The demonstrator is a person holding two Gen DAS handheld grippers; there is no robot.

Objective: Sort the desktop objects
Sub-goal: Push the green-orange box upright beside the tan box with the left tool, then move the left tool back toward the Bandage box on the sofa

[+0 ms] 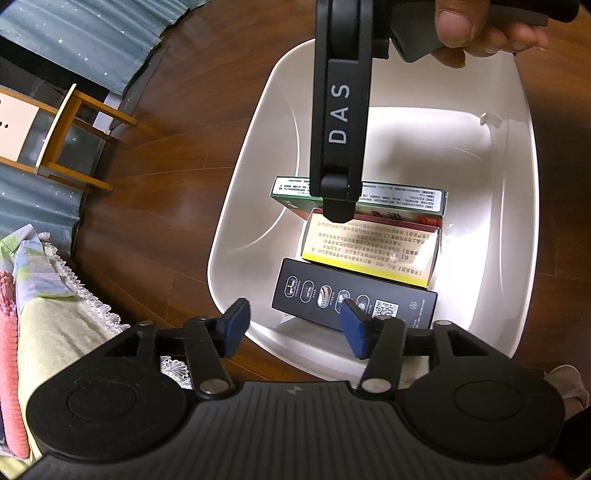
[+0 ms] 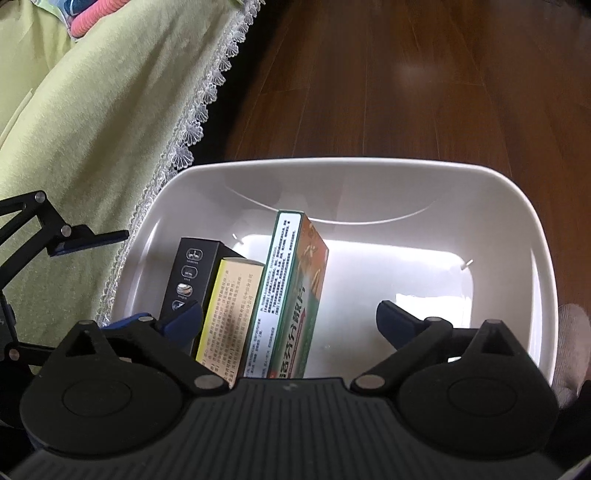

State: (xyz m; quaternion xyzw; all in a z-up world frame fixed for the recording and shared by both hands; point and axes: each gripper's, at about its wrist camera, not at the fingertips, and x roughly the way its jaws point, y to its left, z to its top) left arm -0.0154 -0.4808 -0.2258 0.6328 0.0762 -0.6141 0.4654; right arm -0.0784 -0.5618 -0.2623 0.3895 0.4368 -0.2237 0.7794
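Green box [image 1: 402, 201]: middle hidden behind right gripper's arm [image 1: 338, 110]; lower face covered by yellow box [image 1: 369, 251]. Print on all boxes too small to read. Black box [image 2: 192, 273]: lower end hidden behind right gripper's finger [image 2: 181, 325]. Hand [image 1: 480, 29] cut off at top edge.

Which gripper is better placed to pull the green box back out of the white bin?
Probably the right gripper: its open fingers already straddle the upright green cardboard box inside the white plastic bin. The left gripper, also open, sits nearer the black box.
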